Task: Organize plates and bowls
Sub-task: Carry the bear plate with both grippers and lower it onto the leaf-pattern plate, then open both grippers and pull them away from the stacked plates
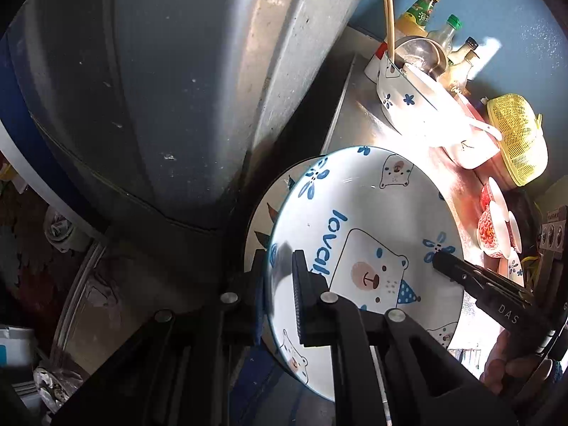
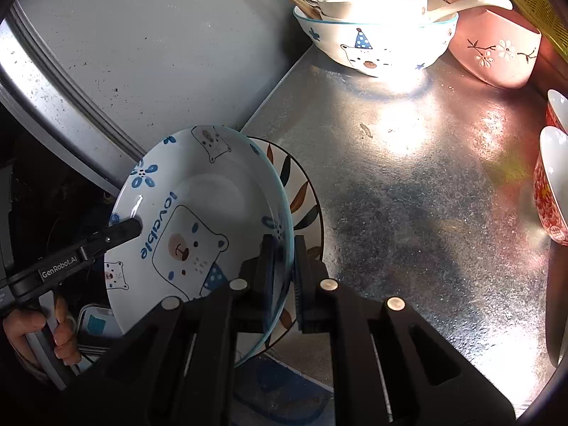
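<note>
Plates [image 2: 198, 213] between both hand-held grippers [image 1: 280, 298] [image 2: 284, 269]

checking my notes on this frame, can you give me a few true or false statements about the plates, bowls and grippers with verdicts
1. Both hand-held grippers clamp the rim of the bear plate, left hand-held gripper on one side, right hand-held gripper on the other. True.
2. A second plate with a leaf pattern sits right behind the bear plate. True.
3. The pink bowl is stacked inside the bear bowl. False: it stands beside it on the metal counter.
4. The bear plate lies flat on the counter. False: it is held tilted on edge.
5. A white spoon rests in the stacked bowls. True.
</note>
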